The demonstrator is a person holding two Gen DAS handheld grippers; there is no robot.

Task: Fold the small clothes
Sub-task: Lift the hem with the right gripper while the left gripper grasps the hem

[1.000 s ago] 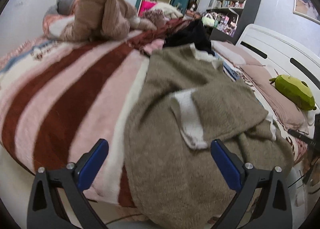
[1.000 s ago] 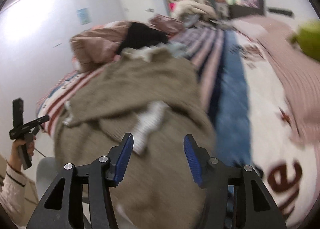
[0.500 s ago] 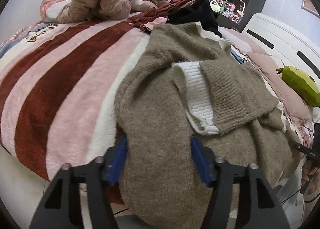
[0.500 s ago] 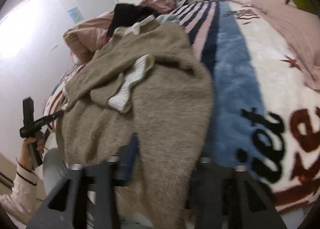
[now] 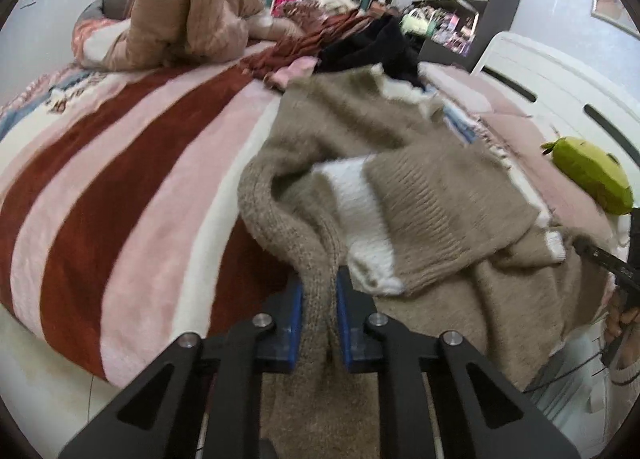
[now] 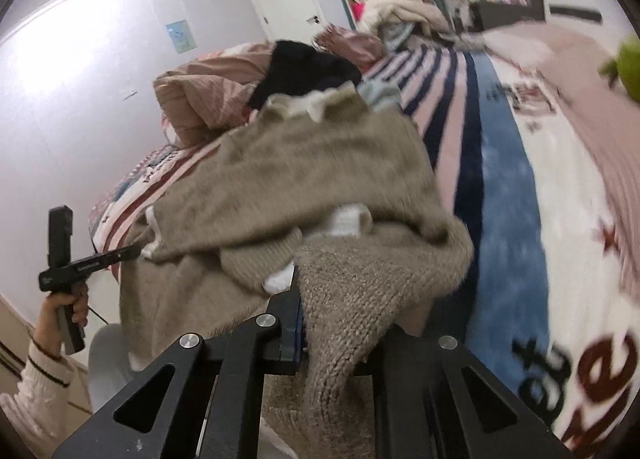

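While the taupe sweater (image 5: 420,163) lies spread over the near edge of the bed (image 5: 132,163), on its striped blanket, both tools grip its hem. The left gripper (image 5: 319,309) has its blue pads closed on a bunched ridge of the knit at the garment's near left corner. The right gripper (image 6: 320,319) appears clamped on the opposite corner, though fabric drapes over its right finger and hides that pad. A sleeve with a white cuff (image 5: 360,219) is crossed over the body.

Judging by the thick, fuzzy knit, the sweater is soft, limp and fairly heavy for its size; it will sag and stretch between the two holds rather than keep a line. The coarse yarn should give good friction, so slipping seems unlikely. Holding both hem corners suits lifting the lower edge toward the collar (image 6: 316,105), provided the loose sleeve does not slide out.
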